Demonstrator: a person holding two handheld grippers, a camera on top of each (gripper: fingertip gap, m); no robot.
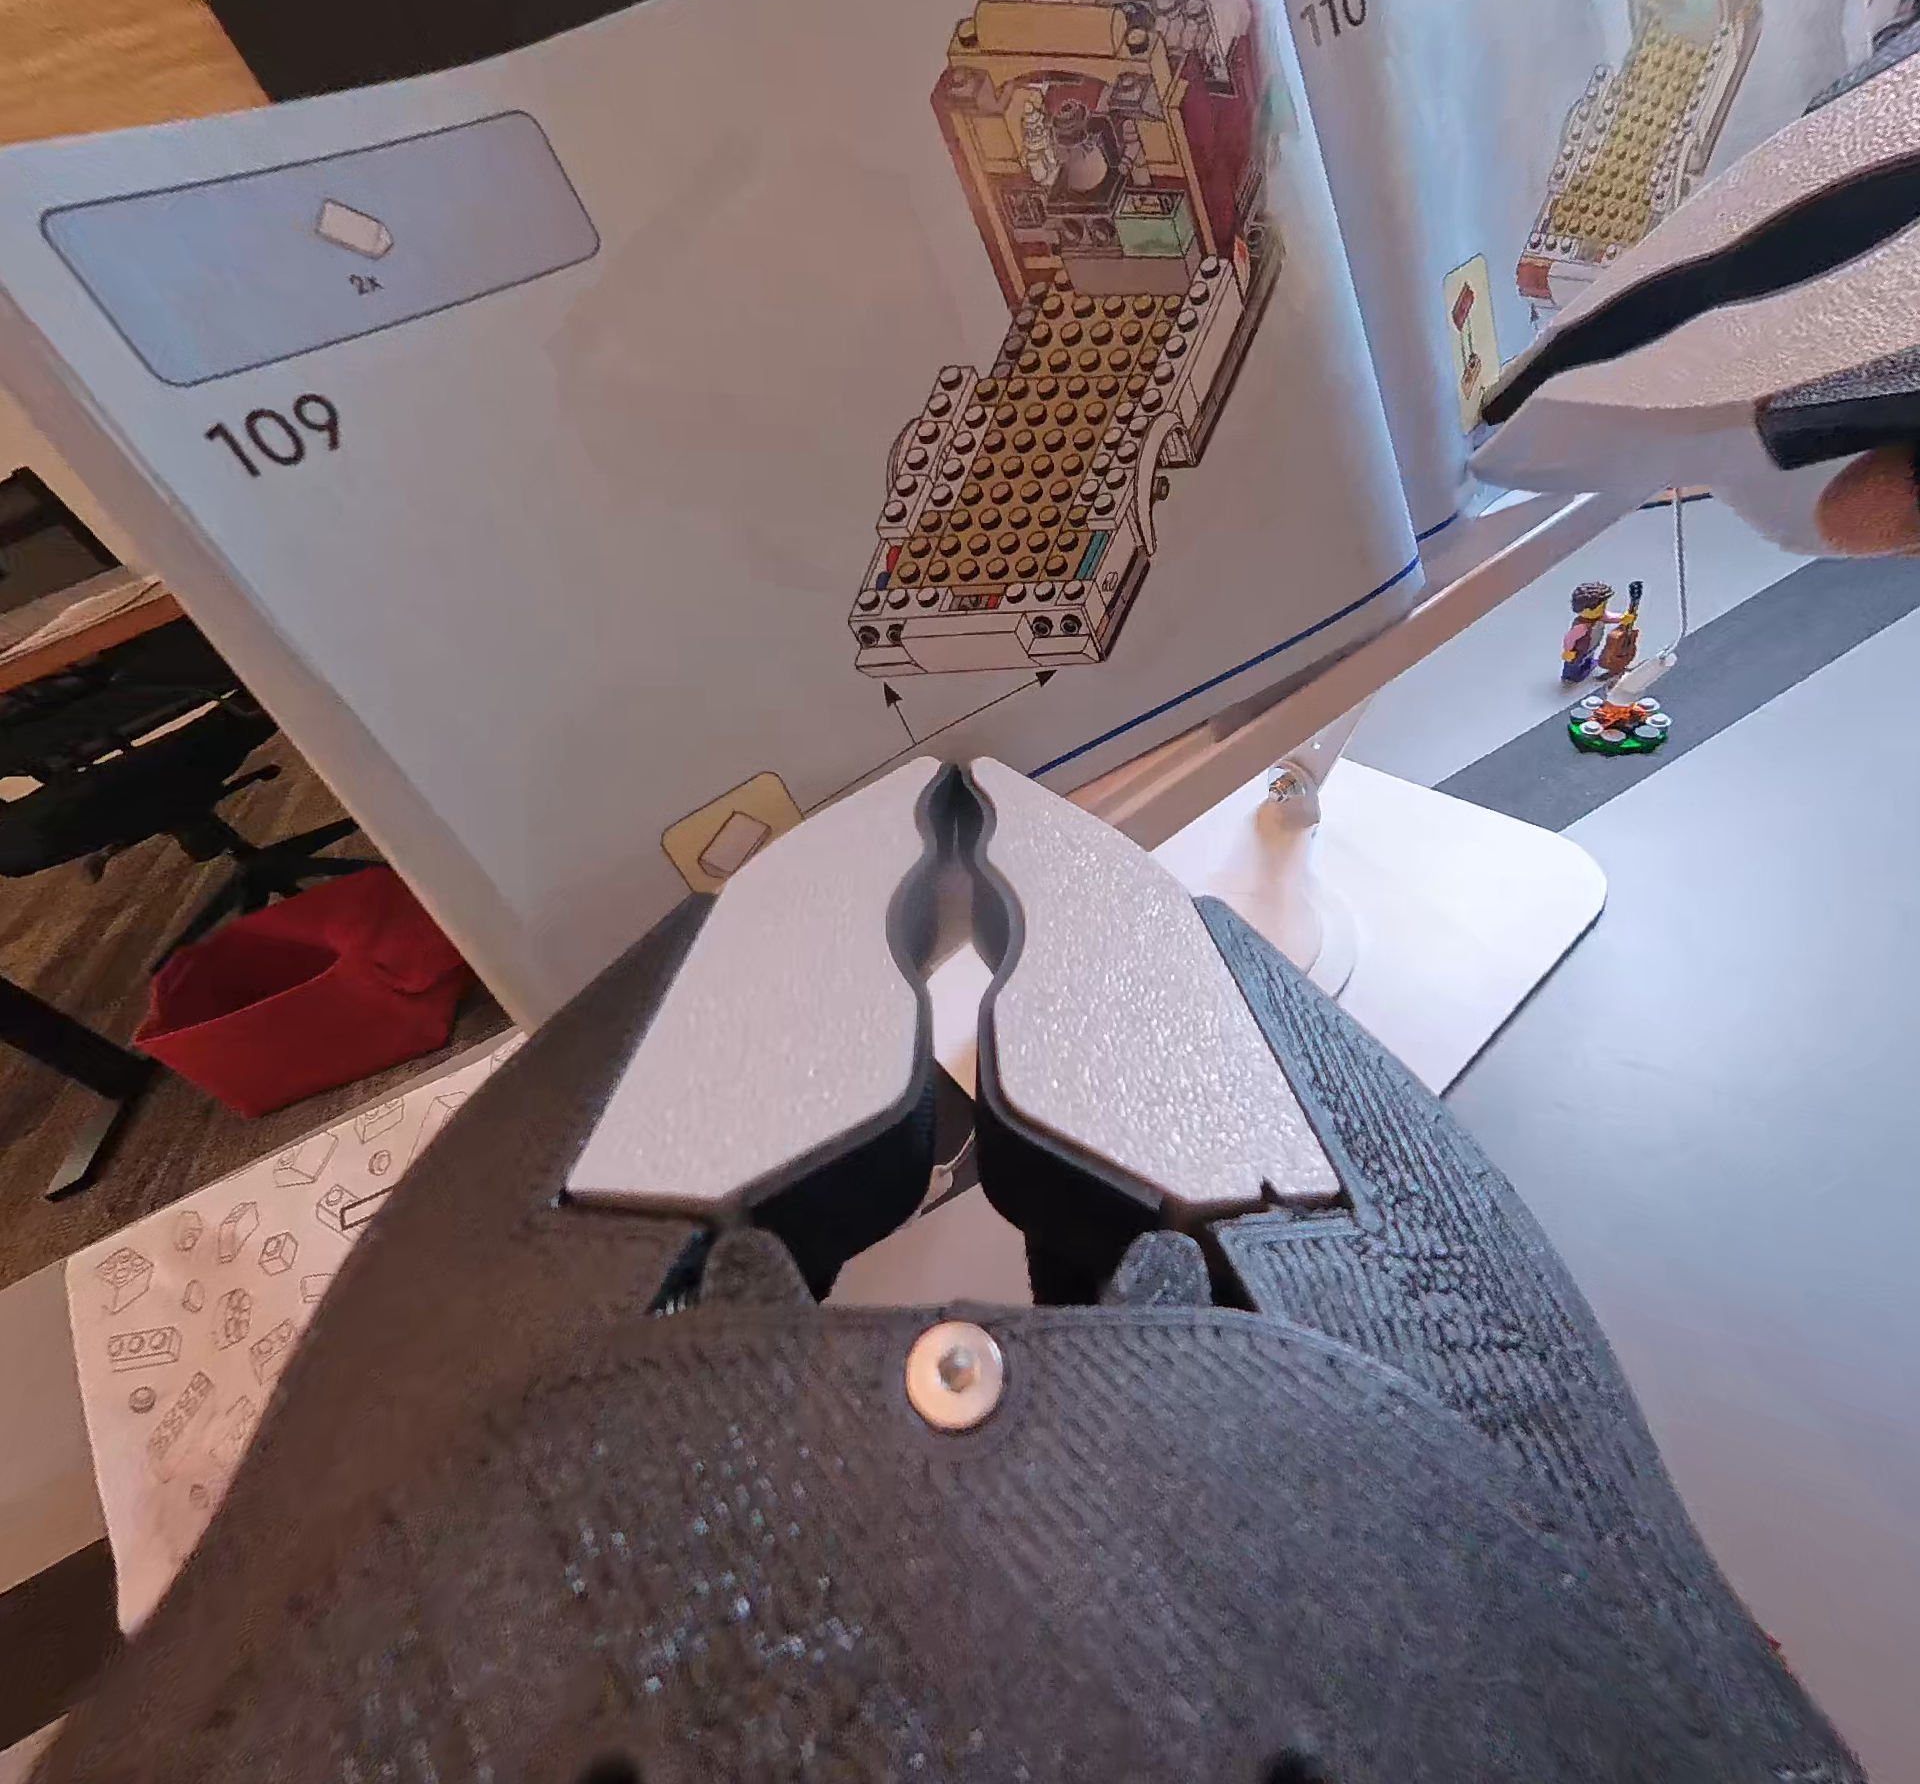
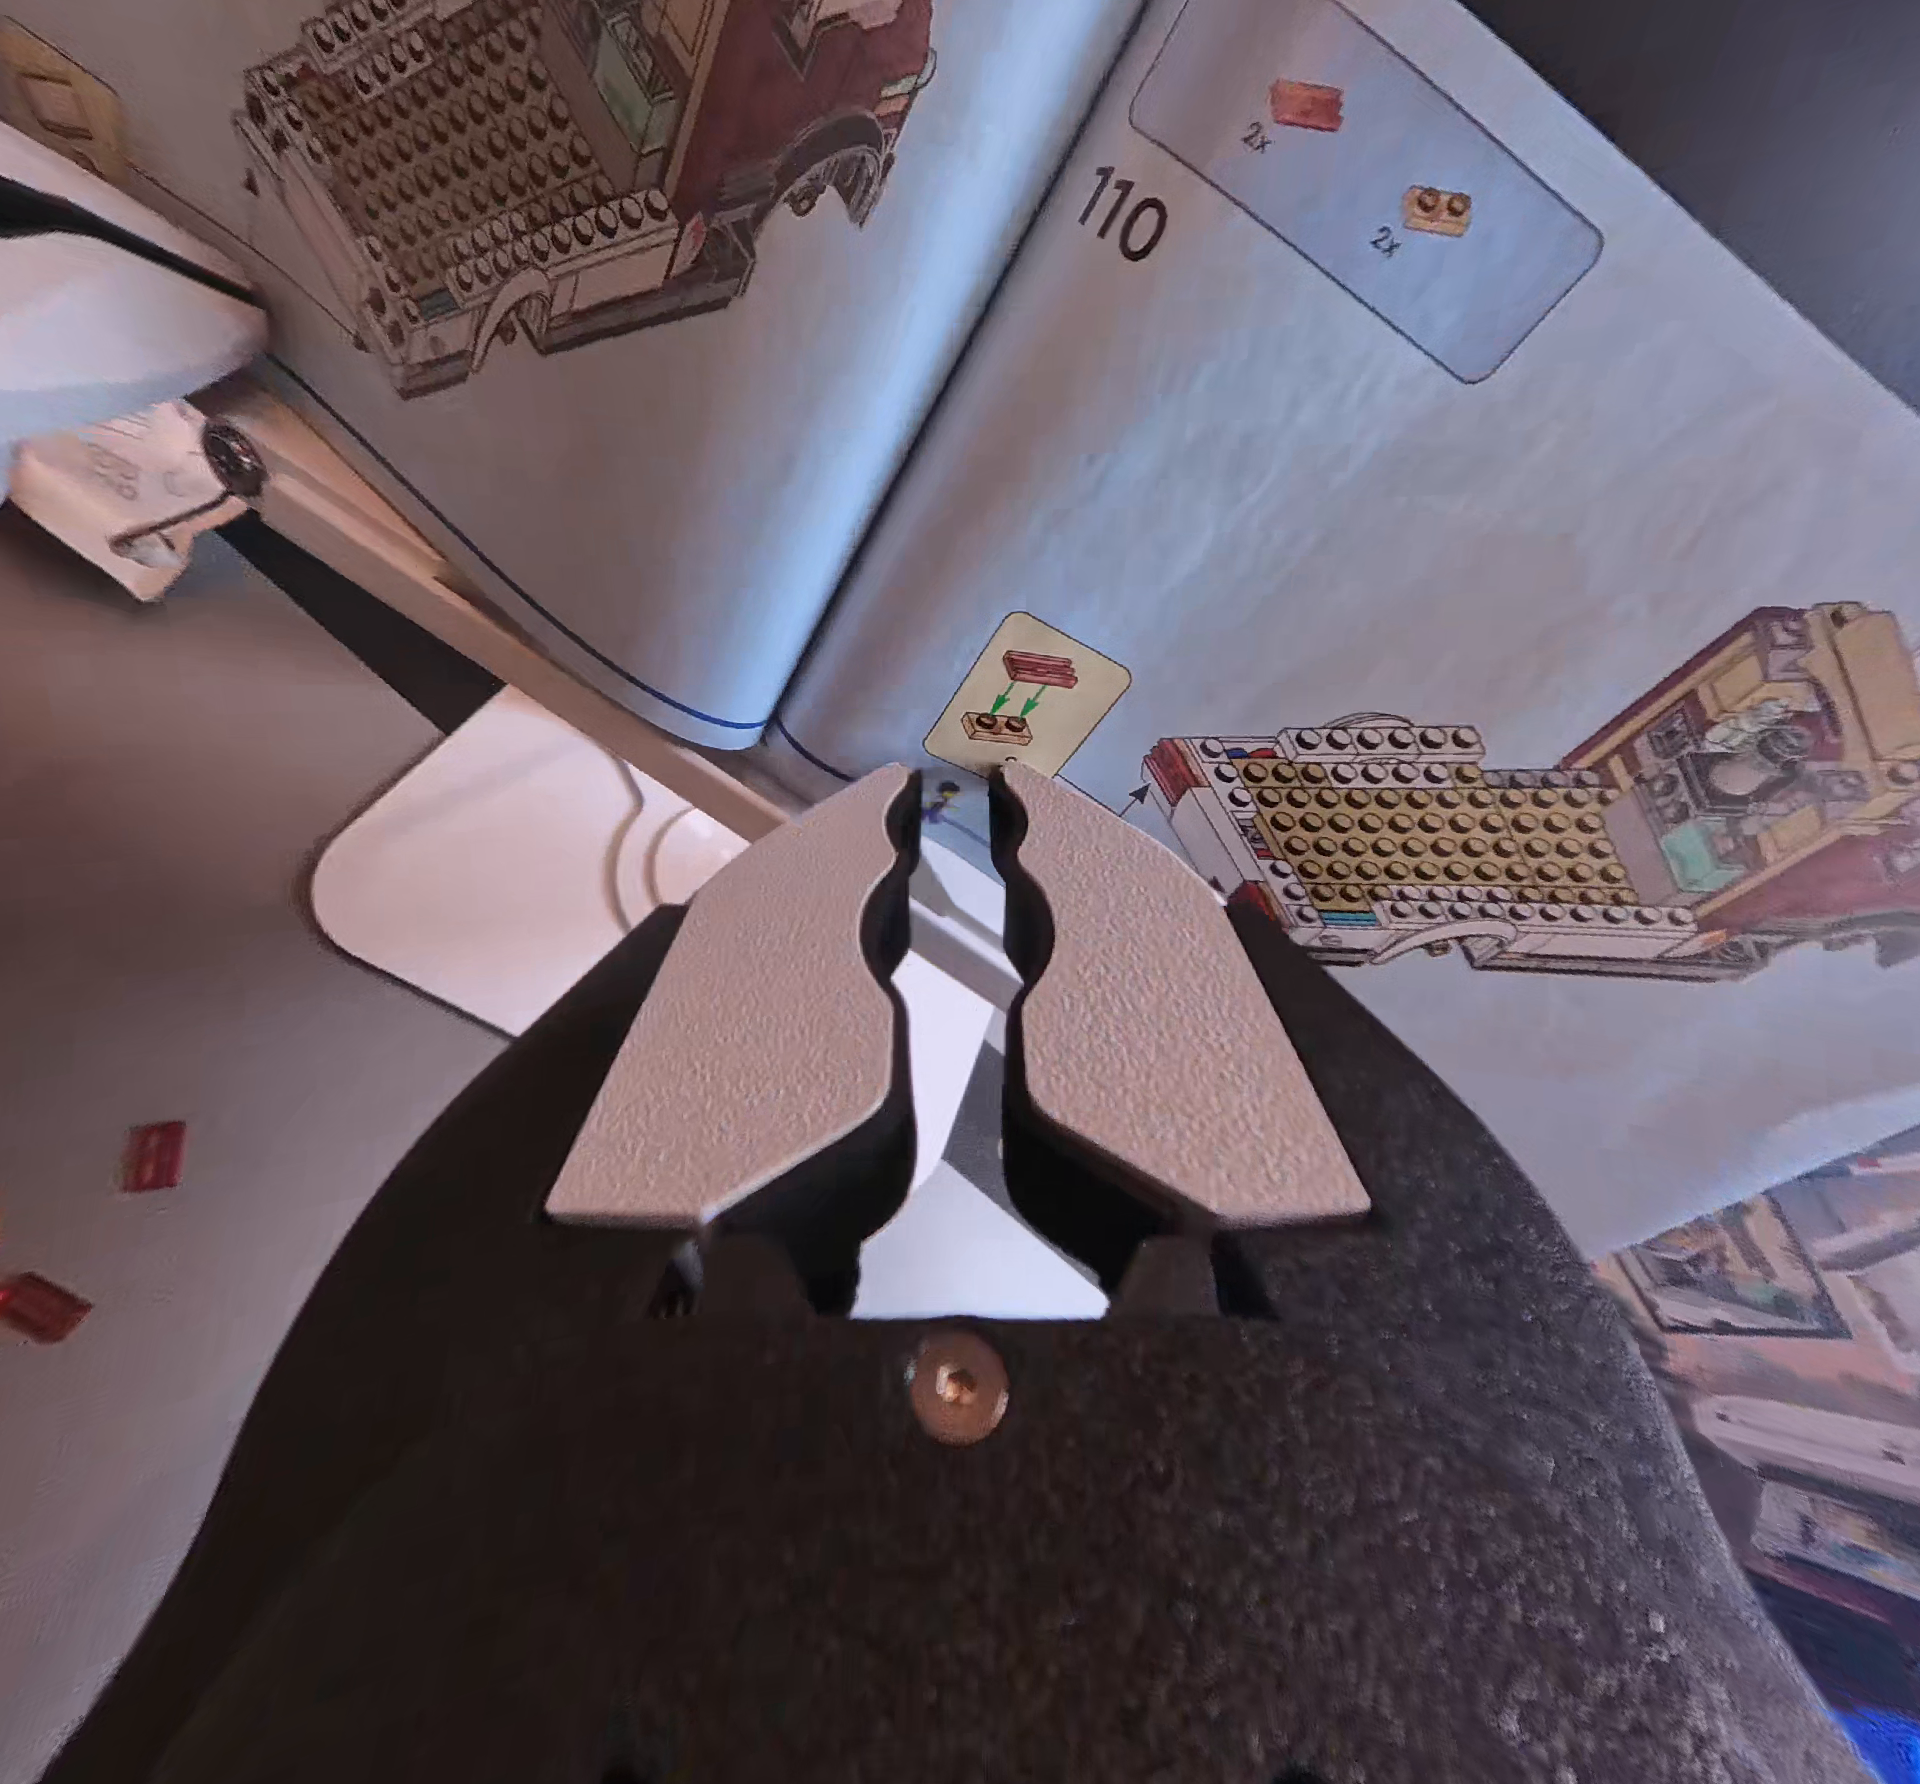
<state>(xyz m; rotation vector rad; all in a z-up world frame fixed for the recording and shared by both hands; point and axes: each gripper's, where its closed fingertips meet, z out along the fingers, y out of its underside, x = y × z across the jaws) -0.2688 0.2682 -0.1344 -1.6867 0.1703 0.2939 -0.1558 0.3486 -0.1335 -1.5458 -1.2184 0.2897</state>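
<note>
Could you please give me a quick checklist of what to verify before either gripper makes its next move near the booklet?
1. Left gripper shut, nothing between its fingertips: ok.
2. Right gripper open, nothing pinched: ok.
3. Instruction booklet propped open on the white stand: ok.
4. Right gripper's tips apart from the page: cannot tell.
5. Two red tiles lying free on the table: ok.
6. Minifigure upright beside the campfire piece: ok.

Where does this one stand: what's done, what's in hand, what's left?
Done: the booklet stands open on its stand; a toy figure is assembled. In hand: nothing plainly; the left gripper is shut at the left page's bottom edge, the right gripper slightly open at the right page's. Left: two red pieces lie loose.
</note>
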